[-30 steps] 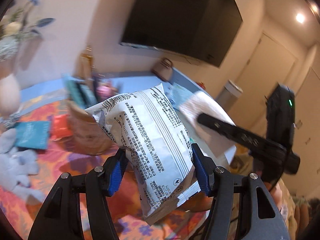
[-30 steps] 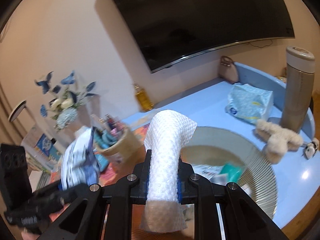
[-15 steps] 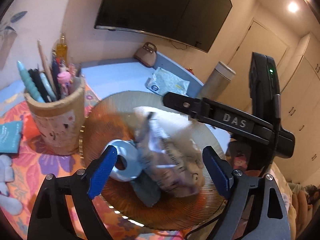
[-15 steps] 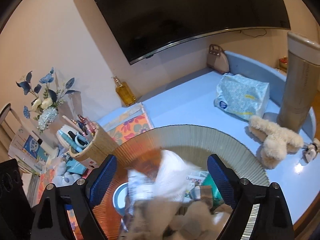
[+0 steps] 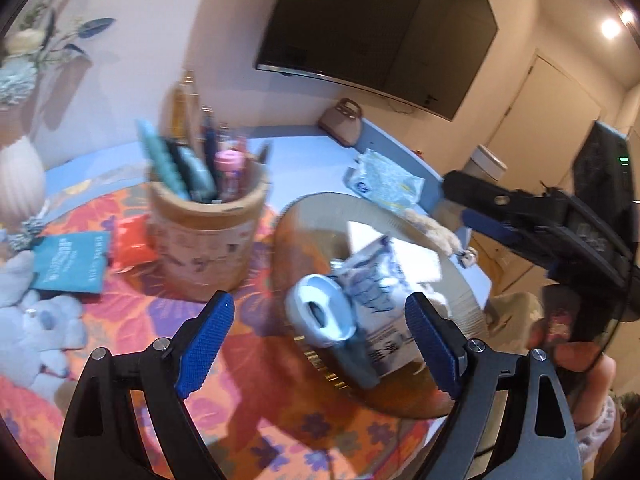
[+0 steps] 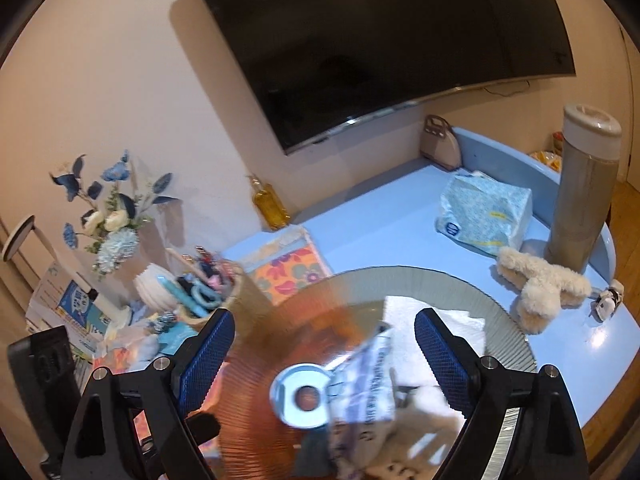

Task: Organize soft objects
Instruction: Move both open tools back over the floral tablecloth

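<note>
Ribbed amber bowl collects snack bag and white cloth; left tongs and right tongs just opened, nothing between jaws, load dropped for sorting

Warm light from ceiling spotlights fills the room; two of them glare in the dark television. Both my views bend strongly and go black at the corners. The pen holder and the bowl are smeared by motion blur, while my fingers stay sharp.
</note>
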The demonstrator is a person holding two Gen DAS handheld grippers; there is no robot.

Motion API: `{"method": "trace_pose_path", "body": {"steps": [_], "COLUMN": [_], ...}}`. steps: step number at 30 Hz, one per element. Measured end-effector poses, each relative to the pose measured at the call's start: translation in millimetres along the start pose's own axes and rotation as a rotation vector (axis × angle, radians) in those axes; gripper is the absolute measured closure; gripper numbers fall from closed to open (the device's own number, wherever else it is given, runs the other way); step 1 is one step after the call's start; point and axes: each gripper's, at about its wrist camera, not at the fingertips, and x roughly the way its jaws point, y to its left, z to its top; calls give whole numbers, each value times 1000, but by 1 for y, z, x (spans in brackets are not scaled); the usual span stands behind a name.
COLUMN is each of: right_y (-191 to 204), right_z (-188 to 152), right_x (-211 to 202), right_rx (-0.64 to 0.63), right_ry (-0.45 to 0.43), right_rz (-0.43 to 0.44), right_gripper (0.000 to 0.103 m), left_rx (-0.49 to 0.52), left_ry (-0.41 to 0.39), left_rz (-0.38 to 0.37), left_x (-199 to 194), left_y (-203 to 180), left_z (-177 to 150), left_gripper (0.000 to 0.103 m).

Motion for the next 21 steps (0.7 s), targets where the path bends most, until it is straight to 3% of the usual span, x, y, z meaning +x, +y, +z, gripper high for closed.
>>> {"method": "trace_pose_path", "body": {"steps": [9,21], "right_y": [85,194], "right_z": [-10,-45], "right_x": [1,45], "right_rx": [-104,-238], "right_ry": [6,100], "right_rz": [103,262], "right_gripper": [12,6], "left_rx": [-5,-147], "left_ry": [5,-79], "left_rz": [144,396], "left_x": [-41,-117], "left_y": [53,183], "left_z": [0,8], "left_gripper": [16,14]}}
